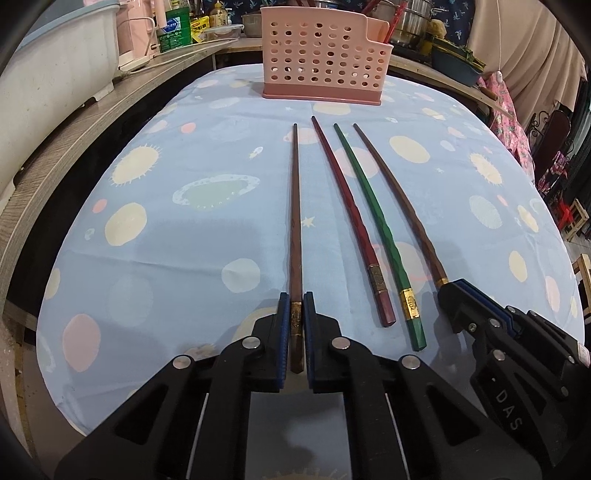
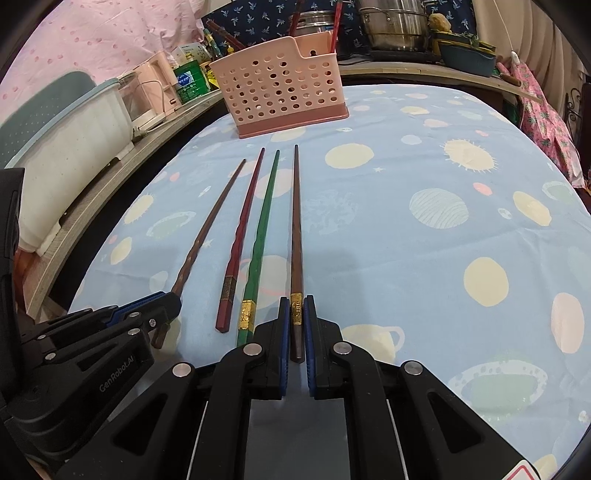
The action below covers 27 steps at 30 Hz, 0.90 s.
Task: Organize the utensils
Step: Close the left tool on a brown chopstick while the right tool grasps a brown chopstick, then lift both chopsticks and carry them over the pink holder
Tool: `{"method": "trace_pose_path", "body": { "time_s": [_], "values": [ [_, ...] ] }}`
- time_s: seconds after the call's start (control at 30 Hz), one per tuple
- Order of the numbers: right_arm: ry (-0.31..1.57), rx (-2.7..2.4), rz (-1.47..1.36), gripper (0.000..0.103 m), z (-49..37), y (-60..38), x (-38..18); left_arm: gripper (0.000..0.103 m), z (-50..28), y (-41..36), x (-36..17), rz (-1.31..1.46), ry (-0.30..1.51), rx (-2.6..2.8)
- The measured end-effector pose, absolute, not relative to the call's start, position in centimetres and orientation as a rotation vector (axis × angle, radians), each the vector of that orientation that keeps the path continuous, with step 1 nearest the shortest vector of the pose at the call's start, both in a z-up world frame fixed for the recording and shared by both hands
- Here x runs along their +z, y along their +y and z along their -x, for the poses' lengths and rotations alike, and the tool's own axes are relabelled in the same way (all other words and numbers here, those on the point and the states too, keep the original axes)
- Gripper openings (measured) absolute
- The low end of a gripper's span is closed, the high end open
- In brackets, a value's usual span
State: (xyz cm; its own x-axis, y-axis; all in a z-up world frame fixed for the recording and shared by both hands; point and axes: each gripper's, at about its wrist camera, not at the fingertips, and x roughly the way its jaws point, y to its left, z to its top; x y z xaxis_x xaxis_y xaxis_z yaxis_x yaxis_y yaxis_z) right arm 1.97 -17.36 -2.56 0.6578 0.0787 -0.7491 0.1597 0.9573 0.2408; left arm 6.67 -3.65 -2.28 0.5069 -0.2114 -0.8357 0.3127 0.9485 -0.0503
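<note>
Four chopsticks lie side by side on the blue planet-print tablecloth (image 1: 166, 258), tips toward a pink perforated utensil holder (image 1: 321, 55) at the far edge. My left gripper (image 1: 296, 299) is shut on the leftmost brown chopstick (image 1: 295, 206) at its gold band. My right gripper (image 2: 296, 301) is shut on the rightmost brown chopstick (image 2: 296, 221) at its gold band. Between them lie a red chopstick (image 1: 347, 206) and a green chopstick (image 1: 373, 206). The right gripper shows in the left wrist view (image 1: 452, 291). The left gripper shows in the right wrist view (image 2: 166, 301). The holder also shows in the right wrist view (image 2: 284, 85).
A wooden shelf (image 1: 74, 140) runs along the table's left with a white tub (image 1: 48, 66), bottles and a pink appliance. Steel pots (image 2: 391, 26) and a blue basin (image 2: 465, 55) stand behind the holder. Patterned pink cloth (image 2: 546, 118) hangs at the right.
</note>
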Motion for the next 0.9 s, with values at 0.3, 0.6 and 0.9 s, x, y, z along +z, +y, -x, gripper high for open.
{"method": "trace_pose_path", "body": {
  "time_s": [0.3,0.6,0.9],
  "values": [
    [0.807,-0.066,-0.325,0.008,-1.4,-18.5,-0.2,0.007,-6.9,-3.7,-1.1,-0.110,0.989,-0.314],
    [0.692,-0.073,-0.339,0.007,-2.7,-20.6,4.9,0.007,-9.1,-3.3,3.5,-0.081,0.920,-0.308],
    [0.570,-0.061,-0.384,0.007,-6.5,-23.9,11.1,0.007,-14.8,-3.1,11.0,-0.020,0.797,-0.317]
  ]
}}
